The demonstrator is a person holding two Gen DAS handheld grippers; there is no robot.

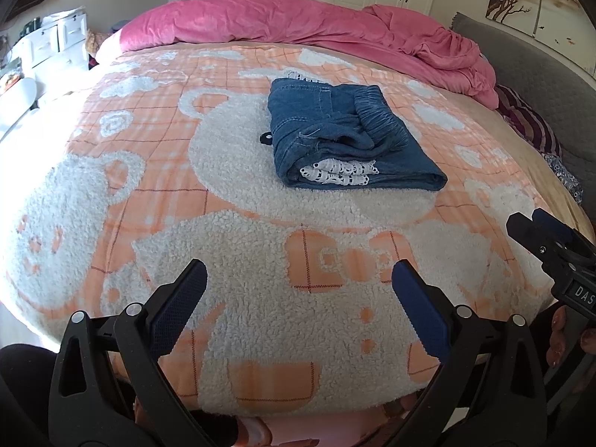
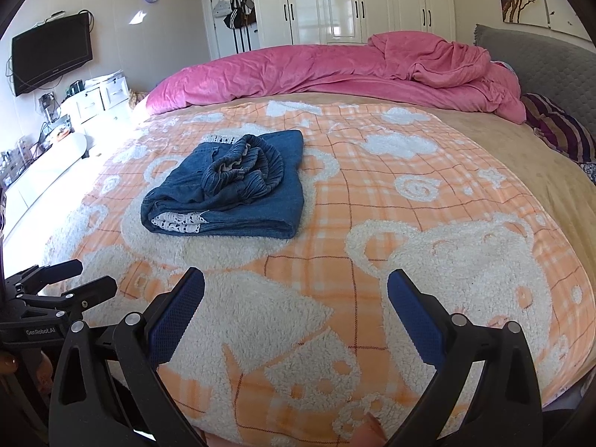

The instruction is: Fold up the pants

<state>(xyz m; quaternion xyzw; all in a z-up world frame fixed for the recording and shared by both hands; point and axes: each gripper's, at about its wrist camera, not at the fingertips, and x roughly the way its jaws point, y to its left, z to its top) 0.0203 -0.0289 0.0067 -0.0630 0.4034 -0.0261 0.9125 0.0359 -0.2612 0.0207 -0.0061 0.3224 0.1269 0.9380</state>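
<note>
From the left wrist camera I see the pants (image 1: 346, 134) lying folded into a compact blue denim bundle on the orange-and-white fleece blanket (image 1: 231, 246) that covers the bed, out toward the middle of it and well apart from both of my tools. The elastic waistband sits bunched on top of the bundle, and a strip of white lace trim shows at the near folded edge. My left gripper (image 1: 300, 279) hangs over the near part of the blanket with its blue-padded fingers spread wide and nothing between them. My right gripper (image 2: 296, 287) does the same in its own view, jaws wide apart and empty, with the pants up and to its left. In the left view the right tool shows at the far right edge; there I cannot judge its opening. Behind the pants a pink duvet (image 2: 335, 70) lies heaped along the far side of the bed, with white wardrobes (image 2: 357, 0) beyond it, a grey headboard (image 2: 540, 56) at the right, and a dark television (image 2: 50, 56) on the left wall
</note>
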